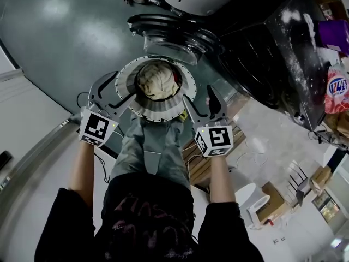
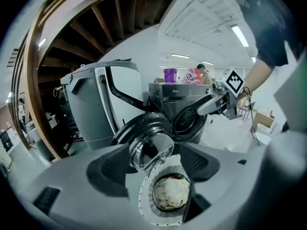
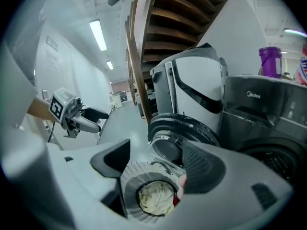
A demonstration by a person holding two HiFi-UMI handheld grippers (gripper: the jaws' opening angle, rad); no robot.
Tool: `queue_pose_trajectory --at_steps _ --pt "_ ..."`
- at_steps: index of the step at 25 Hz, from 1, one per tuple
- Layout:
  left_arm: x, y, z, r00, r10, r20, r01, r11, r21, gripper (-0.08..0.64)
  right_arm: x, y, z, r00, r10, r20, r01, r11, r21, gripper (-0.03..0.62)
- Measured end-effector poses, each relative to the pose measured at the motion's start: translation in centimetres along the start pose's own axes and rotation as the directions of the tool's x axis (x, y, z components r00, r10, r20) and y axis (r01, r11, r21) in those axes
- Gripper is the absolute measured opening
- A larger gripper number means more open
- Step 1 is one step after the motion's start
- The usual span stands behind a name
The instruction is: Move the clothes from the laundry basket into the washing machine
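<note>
A round white laundry basket (image 1: 158, 111) stands on the floor in front of me. It holds a bundle of cream clothes (image 1: 156, 81) with a bit of red cloth at one edge. Beyond it is the dark washing machine (image 1: 256, 64), its round glass door (image 1: 170, 34) swung open. My left gripper (image 1: 112, 89) hangs open at the basket's left rim and my right gripper (image 1: 203, 102) hangs open at its right rim. Nothing is between either pair of fingers. In the left gripper view the clothes (image 2: 170, 193) lie below the open jaws; in the right gripper view the clothes (image 3: 154, 198) lie the same way.
A purple bottle (image 1: 334, 34) and a detergent bag (image 1: 338, 89) sit on top of the machine. A white and grey appliance (image 2: 96, 99) stands beside it under a wooden staircase (image 3: 168, 23). Cardboard boxes (image 1: 272, 194) lie on the floor to the right.
</note>
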State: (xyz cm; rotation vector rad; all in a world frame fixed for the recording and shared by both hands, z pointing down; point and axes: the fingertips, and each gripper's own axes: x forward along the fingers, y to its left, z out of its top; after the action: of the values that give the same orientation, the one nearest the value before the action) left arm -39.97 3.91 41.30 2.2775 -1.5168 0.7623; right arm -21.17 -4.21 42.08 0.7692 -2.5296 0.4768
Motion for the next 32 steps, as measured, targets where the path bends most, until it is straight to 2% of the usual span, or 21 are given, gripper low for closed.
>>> queue_pose_trajectory --at_steps 7,11,15,18,24,26,29,32 --pt "3.9 -1.9 -6.6 0.993 -0.061 -0.097 0.064 0.998 0.027 0.344 4.2 1.2 -6.4 0.991 0.090 -0.101 -0.093 0.995 -0.029 0.342" --pt "6.8 -2.2 -11.3 0.989 -0.089 -0.116 0.090 0.996 0.004 0.344 7.1 1.5 -10.3 0.982 0.119 -0.147 -0.126 0.991 -0.042 0.342" --pt "9.5 -2.9 -16.4 0.975 -0.127 -0.182 0.135 0.990 0.033 0.344 10.5 2.2 -15.1 0.966 0.157 -0.205 -0.172 0.984 -0.055 0.344" --pt "11.3 -3.5 -20.0 0.957 -0.162 -0.239 0.184 0.980 0.070 0.344 12.7 3.1 -19.3 0.936 0.196 -0.293 -0.236 0.966 -0.109 0.344" --pt "15.1 -5.0 -26.7 0.899 -0.227 -0.376 0.308 0.936 0.171 0.344 15.5 3.9 -27.1 0.835 0.234 -0.499 -0.401 0.879 -0.258 0.347" --pt "16.6 -5.2 -28.3 0.890 -0.223 -0.397 0.309 0.937 0.165 0.344 16.5 4.0 -28.9 0.815 0.232 -0.531 -0.429 0.858 -0.283 0.347" --pt "19.3 -5.8 -30.7 0.881 -0.234 -0.411 0.309 0.943 0.125 0.344 18.6 3.7 -31.6 0.798 0.217 -0.562 -0.418 0.871 -0.259 0.348" --pt "21.9 -6.9 -33.4 0.861 -0.262 -0.435 0.345 0.931 0.122 0.344 20.5 3.7 -34.7 0.772 0.221 -0.596 -0.432 0.870 -0.238 0.357"
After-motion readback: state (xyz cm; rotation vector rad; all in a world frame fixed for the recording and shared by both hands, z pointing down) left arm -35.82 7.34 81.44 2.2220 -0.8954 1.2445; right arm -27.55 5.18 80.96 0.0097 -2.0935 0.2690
